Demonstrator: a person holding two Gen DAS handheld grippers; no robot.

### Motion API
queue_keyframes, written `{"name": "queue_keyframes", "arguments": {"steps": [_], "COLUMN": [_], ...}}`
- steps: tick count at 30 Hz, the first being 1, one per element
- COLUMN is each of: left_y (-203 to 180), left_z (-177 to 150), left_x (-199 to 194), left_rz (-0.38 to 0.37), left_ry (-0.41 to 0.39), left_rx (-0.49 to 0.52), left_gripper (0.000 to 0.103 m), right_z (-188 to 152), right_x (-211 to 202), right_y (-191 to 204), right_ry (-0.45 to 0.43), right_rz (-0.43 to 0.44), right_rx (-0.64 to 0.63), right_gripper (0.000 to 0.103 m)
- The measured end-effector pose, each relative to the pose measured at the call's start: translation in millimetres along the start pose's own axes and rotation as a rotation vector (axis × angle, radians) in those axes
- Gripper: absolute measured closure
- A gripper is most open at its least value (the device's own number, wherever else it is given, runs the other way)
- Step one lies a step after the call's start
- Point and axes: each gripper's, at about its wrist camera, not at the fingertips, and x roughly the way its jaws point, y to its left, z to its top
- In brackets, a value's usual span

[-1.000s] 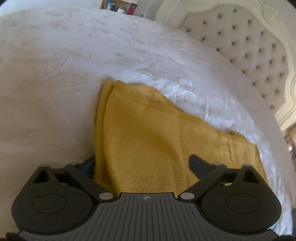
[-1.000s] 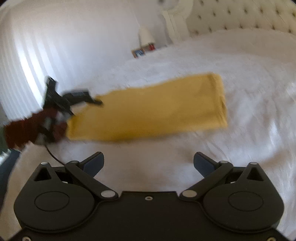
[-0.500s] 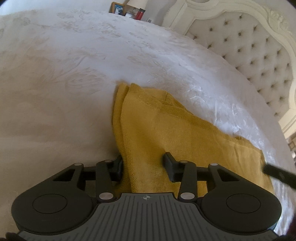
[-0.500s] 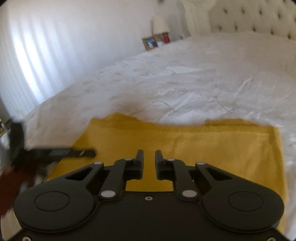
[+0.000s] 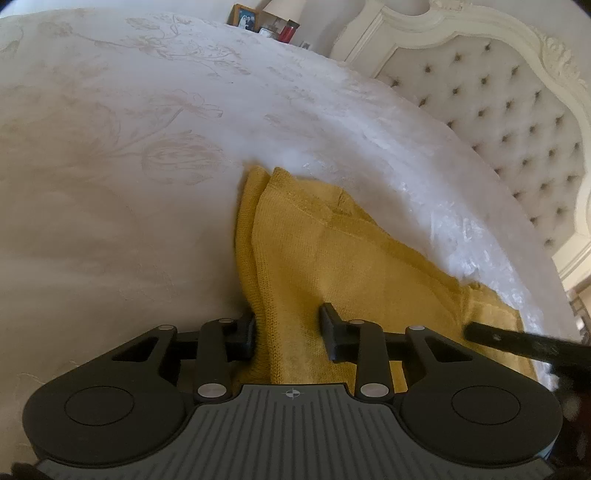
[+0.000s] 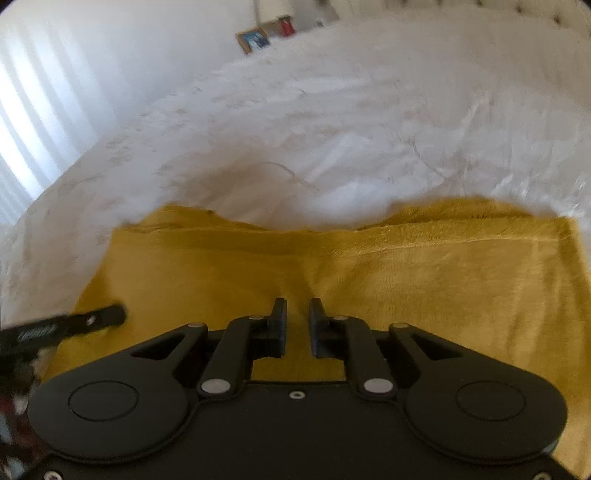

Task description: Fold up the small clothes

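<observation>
White embroidered bedspread (image 5: 155,155) under a tufted headboard (image 5: 517,122), with a folded mustard knit garment (image 5: 332,266) lying on it.

Left tool (image 5: 288,330) has just been closing on the garment's near left edge, bunching the knit between its fingers. Right tool (image 6: 297,326), nearly closed, pinches a small pucker of the near edge. Framed photo (image 5: 243,18) stands beyond the bed.
</observation>
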Motion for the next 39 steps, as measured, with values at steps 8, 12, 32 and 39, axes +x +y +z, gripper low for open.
{"name": "queue_keyframes", "arguments": {"steps": [8,12,32,39], "left_y": [-3.9,-9.1,-170.2,-269.5], "left_z": [3.2,4.1,20.0,-9.0], "left_x": [0.6,1.5,-33.1,17.9], "left_rz": [0.016,0.026,-0.019,-0.096], "left_ry": [0.01,0.018,0.037,0.061], "left_rx": [0.013,0.019,0.104,0.132], "left_gripper": [0.073,0.082,0.092,0.092], "right_z": [-71.0,-94.4,-157.9,-149.7], "right_x": [-55.8,-61.2,-162.9,-175.7], "right_y": [22.7,27.4,-78.5,-102.7], "right_ry": [0.016,0.03,-0.275,-0.294], "right_rz": [0.069,0.063,0.06,0.037], "right_rx": [-0.045,-0.081,0.108,0.163], "right_gripper": [0.074,0.072,0.03,0.03]}}
